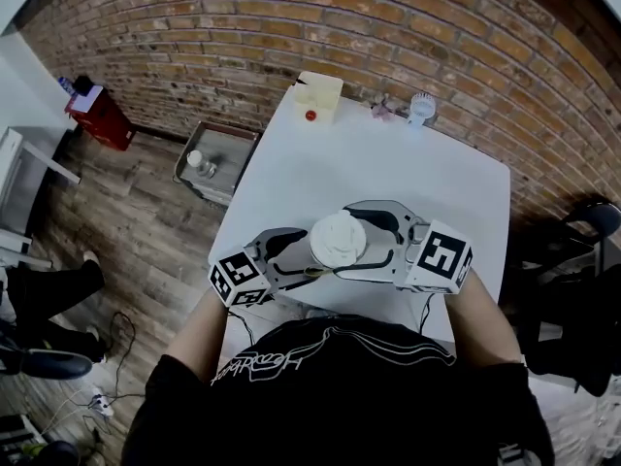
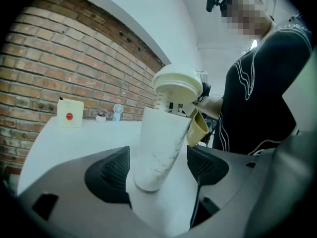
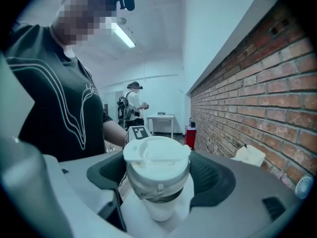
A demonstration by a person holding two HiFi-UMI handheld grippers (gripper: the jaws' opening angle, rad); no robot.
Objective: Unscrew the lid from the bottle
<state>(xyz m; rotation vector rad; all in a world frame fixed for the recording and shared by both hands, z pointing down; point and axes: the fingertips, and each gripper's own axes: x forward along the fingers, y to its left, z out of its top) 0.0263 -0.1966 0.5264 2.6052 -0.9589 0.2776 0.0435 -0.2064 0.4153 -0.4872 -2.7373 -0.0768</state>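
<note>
A white bottle [image 2: 159,148] stands between my two grippers near the front edge of the white table [image 1: 388,173]. Its round white lid [image 1: 338,239] faces up at me. My left gripper [image 2: 158,167] is low on the body, its dark pads against both sides, and the bottle leans to the right in the left gripper view. My right gripper [image 3: 157,170] is up at the lid [image 3: 156,158], with both pads pressed to its rim. A dark gap shows between the lid and the body. A yellowish tab [image 2: 198,128] hangs beside the bottle's neck.
A cream box with a red dot [image 1: 318,95], a small pink thing [image 1: 381,110] and a little white fan [image 1: 421,108] sit along the table's far edge by the brick wall. A grey cart [image 1: 215,161] stands on the floor at left, a black chair [image 1: 592,221] at right.
</note>
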